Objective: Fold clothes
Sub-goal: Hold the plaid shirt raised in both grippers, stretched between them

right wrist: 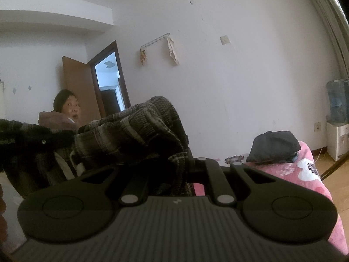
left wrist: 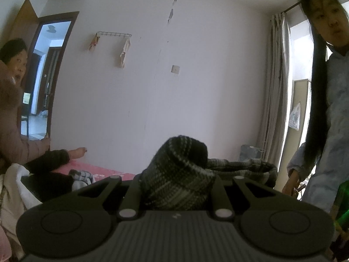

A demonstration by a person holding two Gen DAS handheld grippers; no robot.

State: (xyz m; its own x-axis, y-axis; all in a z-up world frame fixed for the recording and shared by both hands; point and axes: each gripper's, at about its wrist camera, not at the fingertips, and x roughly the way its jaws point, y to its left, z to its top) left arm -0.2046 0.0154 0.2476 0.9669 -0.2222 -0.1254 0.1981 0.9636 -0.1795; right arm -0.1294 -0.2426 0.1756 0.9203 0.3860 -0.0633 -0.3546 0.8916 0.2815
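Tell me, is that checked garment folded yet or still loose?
Still loose: the checked garment hangs bunched between the left gripper and right gripper, both clamped on it, above the pink bed.

Wall rack [left wrist: 114, 34], open door [right wrist: 81, 85], perhaps a water dispenser [right wrist: 338, 128].

Each gripper, left [left wrist: 176, 187] and right [right wrist: 174, 174], fills the frame's bottom: matte black ribbed body, two round discs at the lower corners, angled black link arms with silver pivot pins.
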